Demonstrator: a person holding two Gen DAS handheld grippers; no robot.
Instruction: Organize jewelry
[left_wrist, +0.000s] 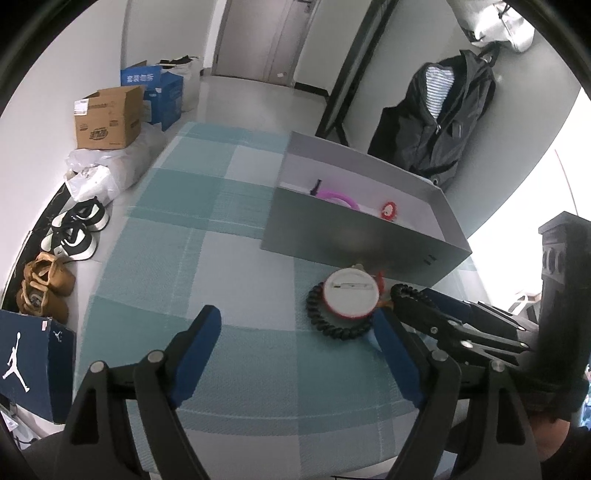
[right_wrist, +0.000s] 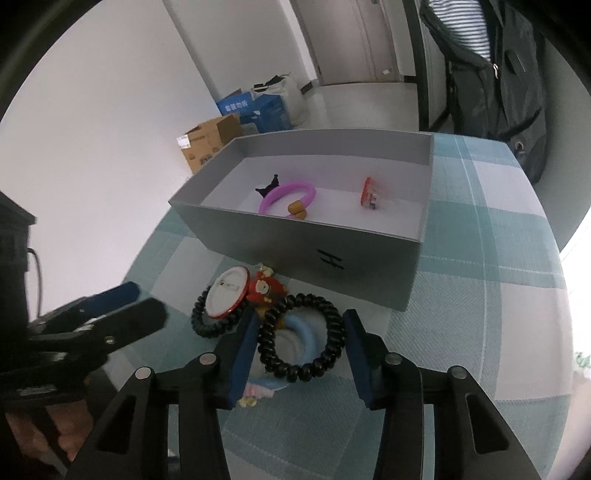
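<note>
Grey box (right_wrist: 295, 236) sitting open on a teal checked cloth (right_wrist: 480, 280), filling the upper middle of the right wrist view. Lying on its white floor are a pink ring (right_wrist: 295, 192) with a small black charm at its upper left and an orange piece at its lower edge, and, toward the right wall, a red trinket (right_wrist: 369, 194). In the left wrist view the same box (left_wrist: 354, 236) is occupying the centre right.

Below the box, outside it, loose pieces are resting on the cloth: a white round badge with a red rim (right_wrist: 225, 297) lying on one black coil hair tie (right_wrist: 210, 325), a red figure charm (right_wrist: 266, 290) beside it, and a second black coil hair tie (right_wrist: 301, 334) over a pale blue piece.

Right gripper (right_wrist: 299, 350) is standing around this second tie, its blue pads at or near the coil's two sides; whether they are pressing cannot be told. Left gripper (left_wrist: 295, 354) is hanging wide open over bare cloth, with nothing between its fingers.
</note>
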